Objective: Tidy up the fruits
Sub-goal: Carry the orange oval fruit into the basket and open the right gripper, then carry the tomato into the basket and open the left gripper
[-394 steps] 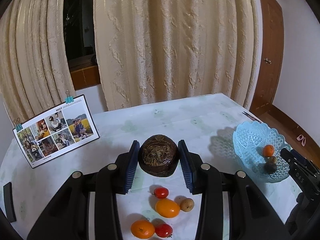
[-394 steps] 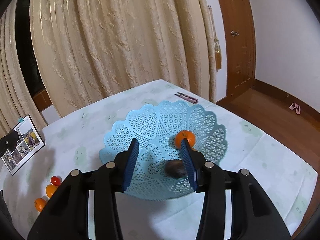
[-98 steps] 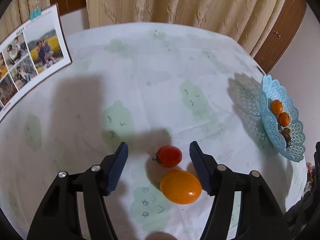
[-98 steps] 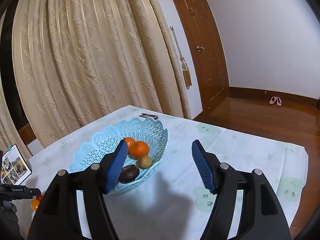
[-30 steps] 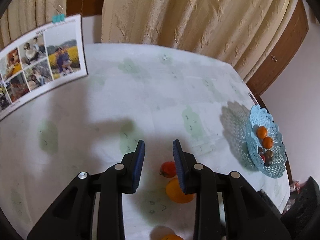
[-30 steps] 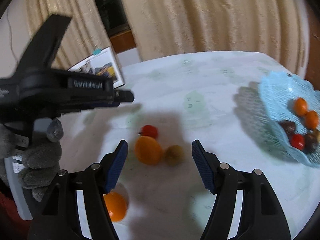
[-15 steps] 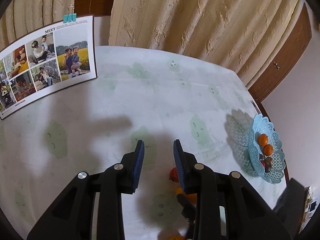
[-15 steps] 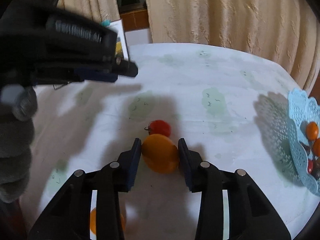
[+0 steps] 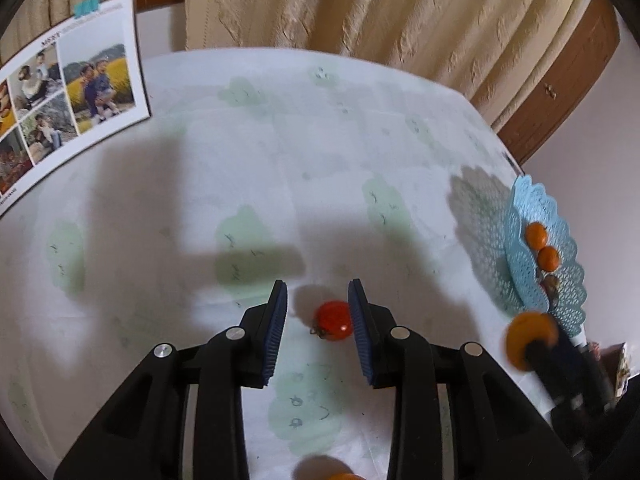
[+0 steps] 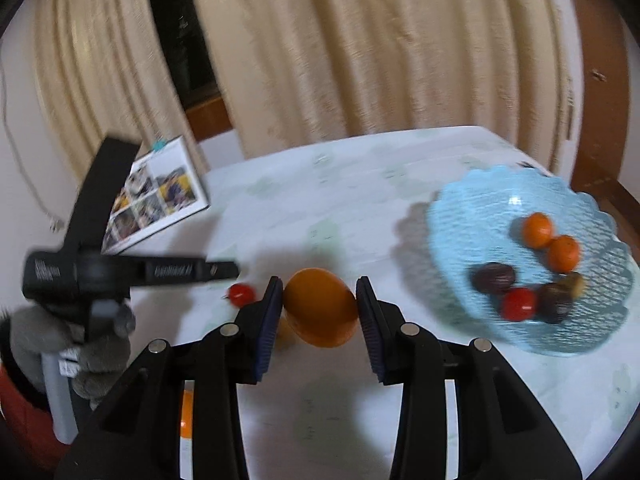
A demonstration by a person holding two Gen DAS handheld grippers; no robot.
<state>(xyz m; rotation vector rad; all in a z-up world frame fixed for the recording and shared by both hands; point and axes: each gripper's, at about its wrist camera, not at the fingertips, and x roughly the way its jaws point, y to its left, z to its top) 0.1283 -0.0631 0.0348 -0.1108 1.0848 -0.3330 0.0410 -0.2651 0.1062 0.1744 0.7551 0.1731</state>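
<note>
Over the pale patterned tablecloth, the right gripper has lifted the large orange fruit, clamped, toward the blue lattice basket, while the left gripper hovers part-open, empty, above the small red tomato.

I see a table under a white cloth with pale green patches. Resting on it: photo card propped upper left of the left wrist frame, red cherry tomato at lower centre, blue lattice basket at right edge, fruit inside.
</note>
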